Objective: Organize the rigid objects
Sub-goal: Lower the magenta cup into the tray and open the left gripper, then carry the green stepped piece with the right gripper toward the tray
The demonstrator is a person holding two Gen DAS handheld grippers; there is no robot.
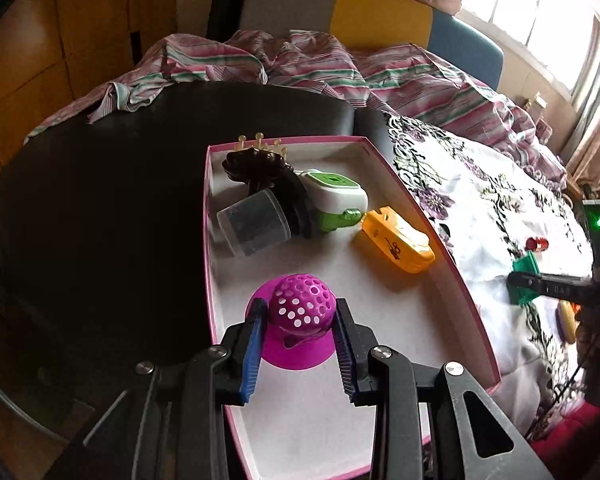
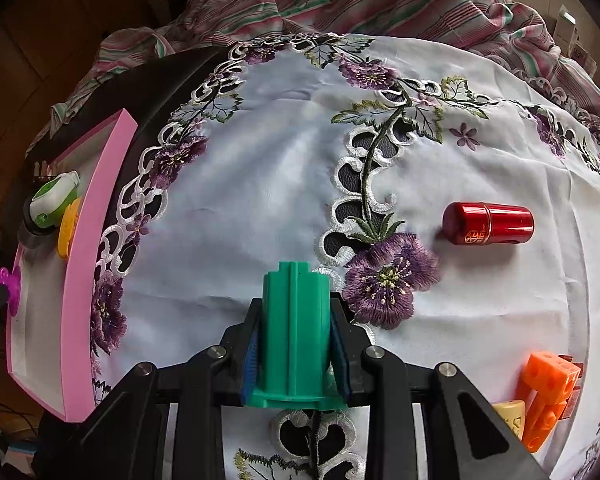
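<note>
My left gripper (image 1: pixel 300 312) has its jaws around a magenta perforated ball-topped piece (image 1: pixel 300 308) standing on the floor of the pink-rimmed box (image 1: pixel 452 264); the blue pads sit at its sides with slight gaps. My right gripper (image 2: pixel 294 332) is shut on a green ribbed plastic cylinder (image 2: pixel 294 320), held over the embroidered white cloth (image 2: pixel 260 184). The green cylinder (image 1: pixel 526 276) and right gripper also show in the left wrist view at the right. A red metal capsule (image 2: pixel 488 224) lies on the cloth.
In the box lie an orange case (image 1: pixel 396 240), a green-white gadget (image 1: pixel 336 196), a clear cup (image 1: pixel 254 224) and a dark hair clip (image 1: pixel 260 164). Orange blocks (image 2: pixel 548 392) and a cream piece (image 2: pixel 510 412) sit at the cloth's right. A striped blanket (image 1: pixel 300 64) lies behind.
</note>
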